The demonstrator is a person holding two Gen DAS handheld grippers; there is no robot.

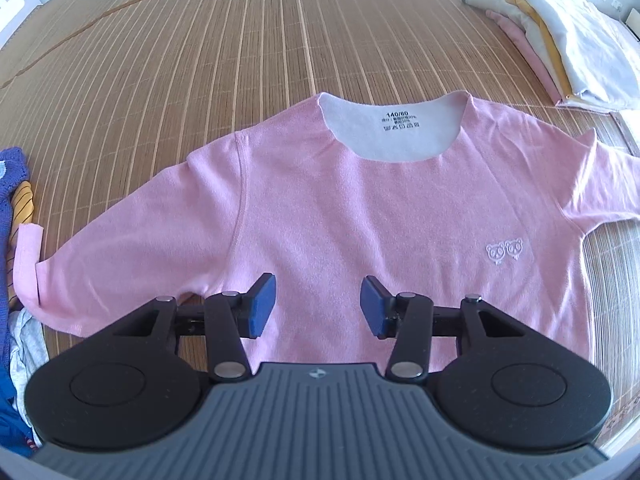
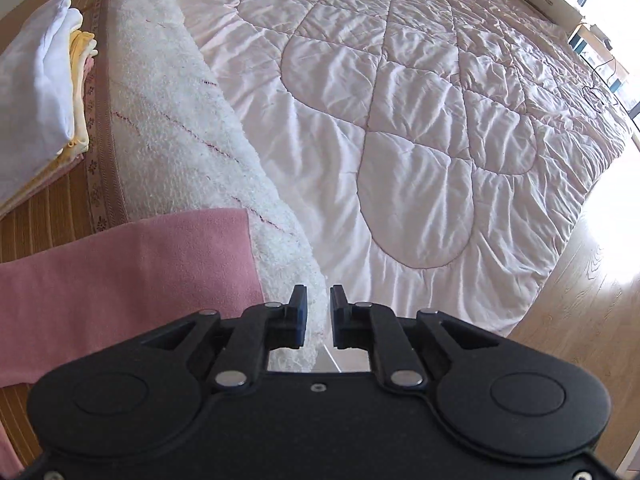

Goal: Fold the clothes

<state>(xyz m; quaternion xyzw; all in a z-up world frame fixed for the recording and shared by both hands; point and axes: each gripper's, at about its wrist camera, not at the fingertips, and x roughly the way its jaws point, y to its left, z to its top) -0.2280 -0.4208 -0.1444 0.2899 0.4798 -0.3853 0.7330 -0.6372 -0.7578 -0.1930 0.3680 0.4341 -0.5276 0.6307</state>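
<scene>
A woven bamboo mat (image 1: 200, 60) covers the bed surface in the left wrist view. A white quilted comforter (image 2: 420, 120) with a fleecy white underside (image 2: 172, 128) turned up along its edge lies beside the mat in the right wrist view. Wooden flooring (image 2: 580, 300) shows past the comforter's far edge.

A pink long-sleeved top (image 1: 340, 208) lies flat on the mat, front side up, neckline away from the camera. A printed size label (image 1: 398, 120) shows inside the collar. A small white embroidered emblem (image 1: 504, 250) sits on the chest. One sleeve extends toward the left of the view, ending in a cuff (image 1: 28, 264) beside a pile of unfolded garments (image 1: 16, 208) at the left edge. The other sleeve (image 2: 120, 280) reaches the fleecy comforter edge in the right wrist view.

A stack of folded clothes (image 1: 560, 40), white on top with yellow and pink layers beneath, rests on the mat well apart from the top, at the upper right.

The left tool (image 1: 318, 306) hovers over the lower body of the top, its blue pads (image 1: 264, 306) spread wide, holding nothing.

The right tool (image 2: 318, 314) is above the comforter edge just beside the sleeve end, its fingers separated by a narrow gap, gripping nothing.
</scene>
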